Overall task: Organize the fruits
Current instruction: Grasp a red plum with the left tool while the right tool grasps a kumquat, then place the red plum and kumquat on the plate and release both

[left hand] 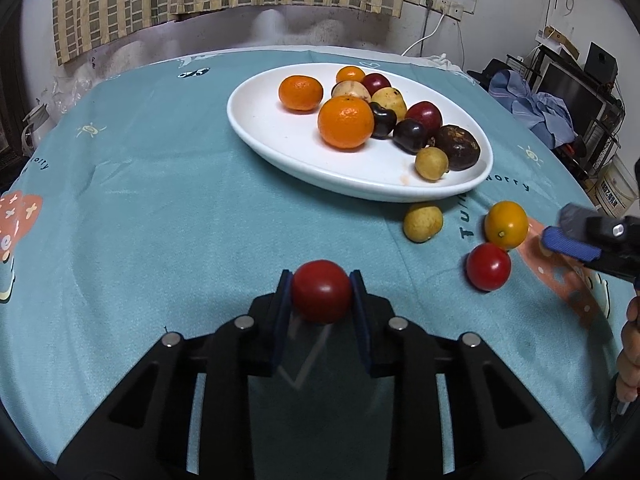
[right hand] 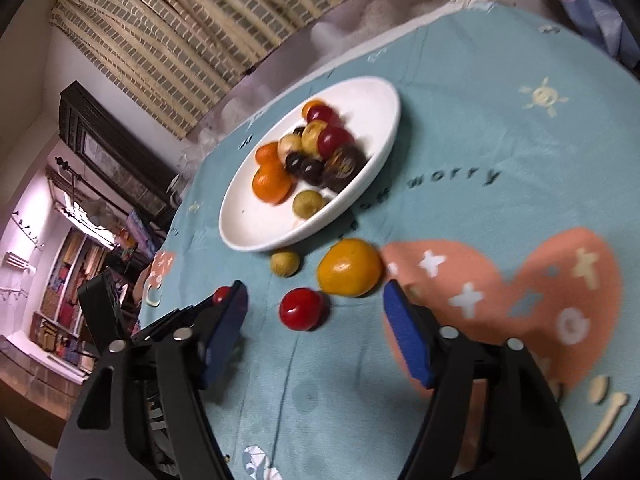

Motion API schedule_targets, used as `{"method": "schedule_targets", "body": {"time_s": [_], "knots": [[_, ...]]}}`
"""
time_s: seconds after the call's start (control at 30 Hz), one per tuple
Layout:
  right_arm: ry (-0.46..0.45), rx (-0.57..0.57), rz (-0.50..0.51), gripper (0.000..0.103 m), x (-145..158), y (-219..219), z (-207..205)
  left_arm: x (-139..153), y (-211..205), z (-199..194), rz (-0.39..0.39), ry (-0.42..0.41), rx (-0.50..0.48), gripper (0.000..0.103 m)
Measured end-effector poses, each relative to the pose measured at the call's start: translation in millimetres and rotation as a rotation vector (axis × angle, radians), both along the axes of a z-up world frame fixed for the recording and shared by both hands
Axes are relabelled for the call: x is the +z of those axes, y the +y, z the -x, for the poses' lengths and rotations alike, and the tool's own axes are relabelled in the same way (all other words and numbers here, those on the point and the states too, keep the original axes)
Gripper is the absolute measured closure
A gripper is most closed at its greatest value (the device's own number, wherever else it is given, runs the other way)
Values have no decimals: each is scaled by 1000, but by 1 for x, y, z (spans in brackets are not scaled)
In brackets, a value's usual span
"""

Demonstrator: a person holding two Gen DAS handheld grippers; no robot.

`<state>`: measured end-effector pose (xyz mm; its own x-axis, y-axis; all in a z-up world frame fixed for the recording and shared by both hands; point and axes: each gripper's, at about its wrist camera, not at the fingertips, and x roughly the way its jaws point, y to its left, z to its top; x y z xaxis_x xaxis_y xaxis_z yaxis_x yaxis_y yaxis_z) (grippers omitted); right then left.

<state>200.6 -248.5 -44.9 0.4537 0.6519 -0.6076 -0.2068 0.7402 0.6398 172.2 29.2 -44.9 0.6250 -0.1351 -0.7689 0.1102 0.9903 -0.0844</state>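
Observation:
My left gripper (left hand: 321,292) is shut on a red cherry tomato (left hand: 321,291) and holds it above the teal tablecloth, short of the white oval plate (left hand: 280,136). The plate holds several fruits: oranges, dark cherries, red plums and yellowish ones. On the cloth near the plate's front rim lie a small yellow fruit (left hand: 423,223), an orange fruit (left hand: 506,224) and a red tomato (left hand: 488,266). My right gripper (right hand: 314,306) is open, its jaws either side of the red tomato (right hand: 301,308) and the orange fruit (right hand: 349,267), just short of them. The plate (right hand: 368,104) lies beyond.
The table is round, covered by a teal cloth with an orange heart print (right hand: 520,280). A curtain and wall stand behind it. Clothes and shelves (left hand: 560,92) are off the right edge. The small yellow fruit (right hand: 285,263) lies by the plate rim.

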Motion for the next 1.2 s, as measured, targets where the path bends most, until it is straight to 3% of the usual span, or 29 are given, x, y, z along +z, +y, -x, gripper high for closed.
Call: {"method": "schedule_targets", "body": {"time_s": [0.23, 0.37, 0.57, 0.83, 1.03, 1.2], "knots": [[38, -45, 39, 44, -13, 5, -12, -1, -2, 0, -14, 1, -2, 74], [26, -56, 84, 59, -19, 10, -19, -1, -2, -1, -12, 2, -2, 74], [12, -38, 83, 62, -17, 8, -15, 2, -3, 3, -2, -20, -15, 75], [-45, 13, 58, 65, 3, 12, 4, 12, -9, 17, 17, -52, -41, 75], [-166, 0, 2, 65, 46, 4, 16, 43, -13, 20, 38, -122, -53, 75], [-120, 39, 149, 65, 32, 18, 4, 45, -10, 5, 61, -116, -41, 75]]}}
